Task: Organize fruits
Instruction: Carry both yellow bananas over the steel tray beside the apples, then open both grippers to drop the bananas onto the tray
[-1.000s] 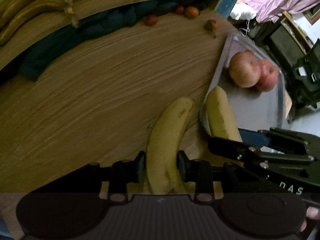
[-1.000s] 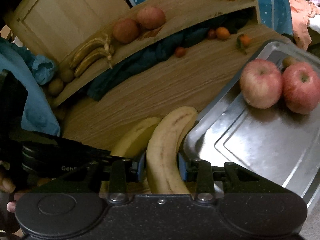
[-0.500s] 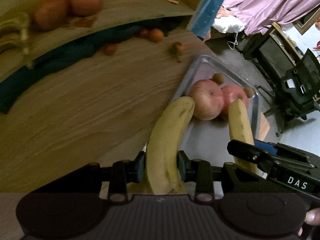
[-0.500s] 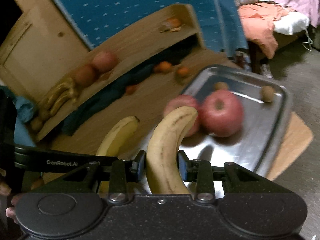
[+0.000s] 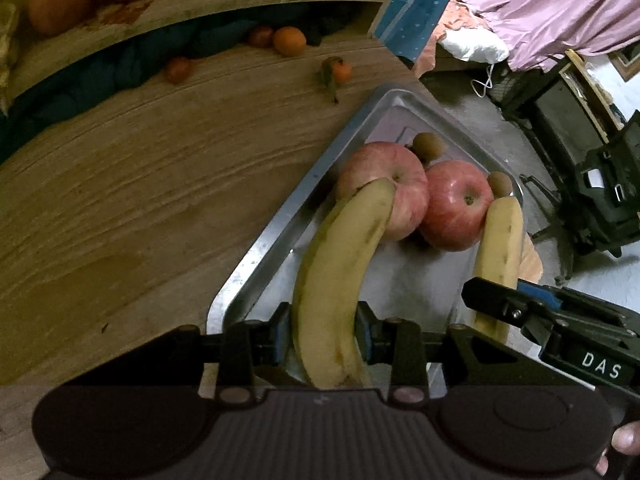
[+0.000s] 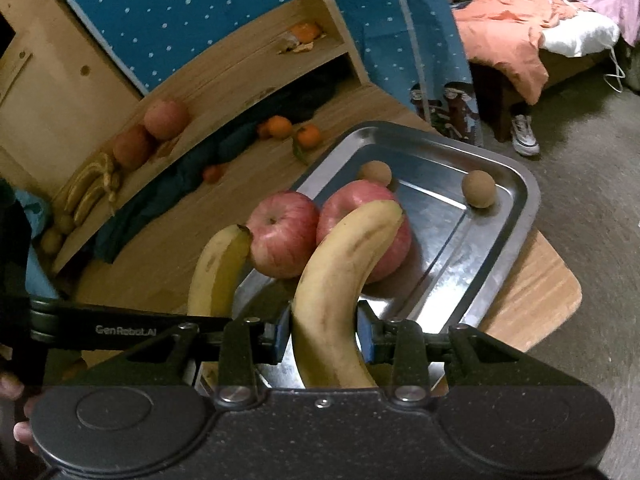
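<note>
Closest to the left wrist camera, the left gripper is closed tight on a yellow banana, its blue-lined fingers pressing both sides of the fruit near the lower end; the banana curves up and away, and its tip overlaps the nearer red apple in this view, though whether they touch cannot be told. Just to its right the right gripper clamps a second banana, whose tip lies just beside the other red apple; in the right wrist view that same gripper has its fingers squeezed against the banana's sides, and the left gripper's banana appears to its left. Both bananas are held over the near part of a stainless steel tray, which sits on a wooden table. On the tray the two apples sit side by side, touching, and beyond them lie two small brown round fruits: one just behind the apples, the other near the tray's far right rim. Farther along the table, small oranges lie near a crumpled dark teal cloth. Above that, a wooden shelf carries two more apples and a bunch of bananas, with blue dotted fabric behind it.
</note>
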Motion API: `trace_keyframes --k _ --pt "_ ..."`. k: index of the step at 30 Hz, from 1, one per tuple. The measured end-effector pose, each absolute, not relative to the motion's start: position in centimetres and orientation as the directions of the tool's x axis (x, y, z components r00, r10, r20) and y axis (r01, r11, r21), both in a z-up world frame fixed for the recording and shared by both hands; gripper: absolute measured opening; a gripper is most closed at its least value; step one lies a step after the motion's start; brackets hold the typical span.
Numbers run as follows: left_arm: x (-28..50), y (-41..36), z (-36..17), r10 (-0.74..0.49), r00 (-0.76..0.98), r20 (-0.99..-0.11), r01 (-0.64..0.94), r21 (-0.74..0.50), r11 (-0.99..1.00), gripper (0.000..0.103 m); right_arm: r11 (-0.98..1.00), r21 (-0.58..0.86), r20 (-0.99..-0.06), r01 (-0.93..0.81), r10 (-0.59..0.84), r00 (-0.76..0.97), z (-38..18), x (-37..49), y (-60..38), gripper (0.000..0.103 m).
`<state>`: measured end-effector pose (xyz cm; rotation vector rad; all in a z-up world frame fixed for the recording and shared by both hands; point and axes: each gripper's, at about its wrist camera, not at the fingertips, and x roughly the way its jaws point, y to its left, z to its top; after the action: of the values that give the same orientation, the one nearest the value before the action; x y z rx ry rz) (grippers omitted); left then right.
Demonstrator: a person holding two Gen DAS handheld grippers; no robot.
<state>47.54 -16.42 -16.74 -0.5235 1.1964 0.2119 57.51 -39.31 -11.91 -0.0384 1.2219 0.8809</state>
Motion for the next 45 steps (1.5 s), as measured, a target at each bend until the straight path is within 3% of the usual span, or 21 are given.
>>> trace_keyframes --k 12,16,21,24,26,28,32,45 --pt "47.8 -16.5 -16.2 -0.054 0.354 -0.934 -0.441 -0.218 0.871 0.044 0.657 0.437 -0.823 -0.614 0.567 0.021 -12.6 58.0 -38.6 0.039" --pt "47.6 -16.7 -15.9 -0.046 0.359 -0.932 -0.433 -0.211 0.876 0.052 0.659 0.439 -0.824 -0.611 0.566 0.018 -12.6 57.8 -38.6 0.043" --pt "47.0 -16.9 -14.9 -0.026 0.366 -0.930 -0.423 -0.190 0.886 0.070 0.667 0.440 -0.822 -0.602 0.569 0.031 -12.3 57.2 -38.9 0.057" --pt "46.4 -16.7 -14.0 -0.003 0.373 -0.928 -0.414 -0.169 0.894 0.087 0.678 0.432 -0.819 -0.594 0.572 0.057 -11.7 56.6 -39.0 0.073" --pt "45.9 -16.4 -13.4 0.012 0.383 -0.924 -0.406 -0.157 0.900 0.091 0.686 0.425 -0.815 -0.590 0.574 0.080 -11.2 56.1 -39.0 0.089" --pt "45.2 -16.1 -12.9 0.027 0.391 -0.920 -0.401 -0.144 0.905 0.099 0.698 0.409 -0.816 -0.588 0.569 0.107 -10.5 55.4 -38.9 0.093" --pt "43.3 -14.9 -12.0 0.051 0.407 -0.912 -0.381 -0.119 0.917 0.102 0.730 0.361 -0.824 -0.581 0.541 0.167 -9.1 53.6 -38.6 0.101" --pt "31.8 -7.6 -9.5 0.182 0.517 -0.837 -0.403 -0.050 0.914 0.103 0.845 0.252 -0.812 -0.472 0.450 0.372 -5.6 41.9 -36.5 0.102"
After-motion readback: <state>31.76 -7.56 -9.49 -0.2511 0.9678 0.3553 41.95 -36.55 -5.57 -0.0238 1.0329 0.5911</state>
